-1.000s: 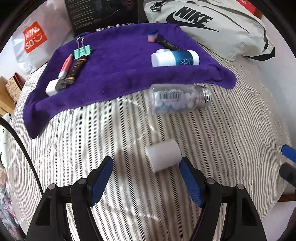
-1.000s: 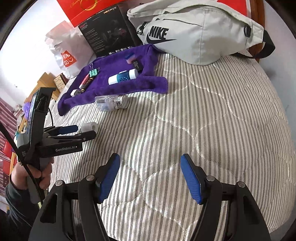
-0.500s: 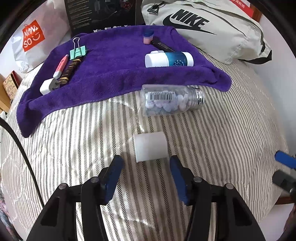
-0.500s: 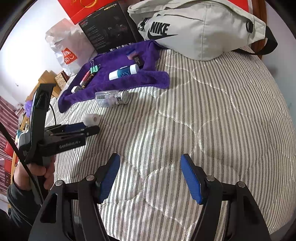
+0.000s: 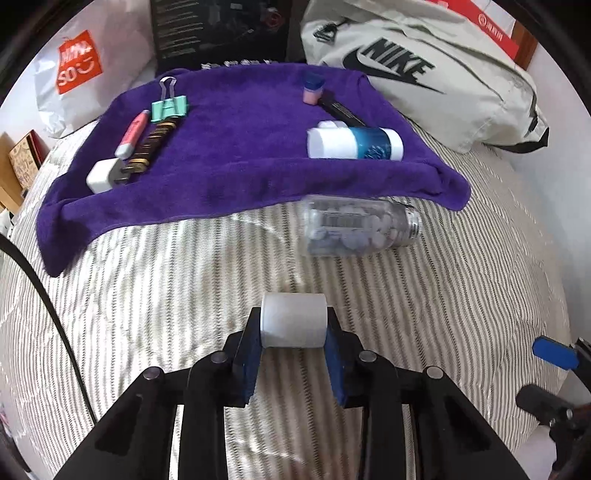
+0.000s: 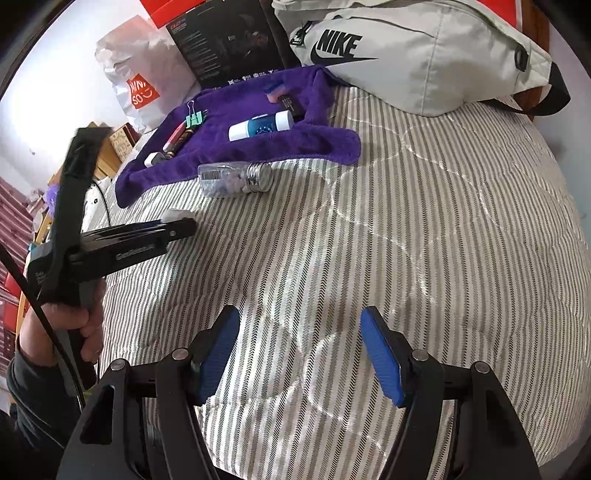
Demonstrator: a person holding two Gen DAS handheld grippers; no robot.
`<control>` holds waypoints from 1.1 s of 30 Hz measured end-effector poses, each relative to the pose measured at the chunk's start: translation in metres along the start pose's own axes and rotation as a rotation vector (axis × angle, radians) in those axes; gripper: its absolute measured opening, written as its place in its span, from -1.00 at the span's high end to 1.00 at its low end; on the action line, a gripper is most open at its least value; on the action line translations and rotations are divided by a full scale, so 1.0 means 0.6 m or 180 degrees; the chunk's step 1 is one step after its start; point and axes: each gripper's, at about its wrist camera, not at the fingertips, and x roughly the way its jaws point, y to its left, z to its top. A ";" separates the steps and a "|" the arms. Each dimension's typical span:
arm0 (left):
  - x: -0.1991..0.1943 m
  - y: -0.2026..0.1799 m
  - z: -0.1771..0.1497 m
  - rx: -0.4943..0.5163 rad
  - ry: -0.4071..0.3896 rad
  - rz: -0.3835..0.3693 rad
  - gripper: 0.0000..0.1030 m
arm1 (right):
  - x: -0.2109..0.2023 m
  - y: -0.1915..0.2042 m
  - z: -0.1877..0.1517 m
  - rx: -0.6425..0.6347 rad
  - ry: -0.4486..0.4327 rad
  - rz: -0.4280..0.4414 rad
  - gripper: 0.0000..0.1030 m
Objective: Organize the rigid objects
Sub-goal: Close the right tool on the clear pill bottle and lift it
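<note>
The small white roll [image 5: 293, 320] is squeezed by the left gripper [image 5: 293, 334]; the right gripper [image 6: 300, 352] is held wide apart.

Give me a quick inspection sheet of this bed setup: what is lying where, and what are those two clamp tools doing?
Surface: striped quilt with a purple towel spread at its far side.
Job's things: white cylinder clamped between the left gripper's pads; clear pill bottle lying on the quilt just off the towel; blue-and-white bottle, binder clip, pink marker and white plug on the towel.
Clutter: Nike bag, Miniso bag, black box behind the towel.
Grippers: left gripper shut on the cylinder; right gripper open, holding nothing, over bare quilt.
Cables: black cable at the left edge.
Surroundings: cardboard boxes beside the bed.
</note>
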 end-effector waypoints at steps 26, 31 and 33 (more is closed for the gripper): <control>-0.027 0.192 -0.029 -0.0355 -0.0037 -0.0265 0.42 | 0.171 0.145 0.160 0.0221 -0.0351 -0.0418 -0.77; -0.027 0.202 -0.027 -0.0362 -0.0060 -0.0315 0.42 | 0.192 0.147 0.169 0.0329 -0.0372 -0.0543 -0.78; -0.028 0.205 -0.028 -0.0368 -0.0065 -0.0335 0.42 | 0.197 0.145 0.173 0.0390 -0.0419 -0.0553 -0.78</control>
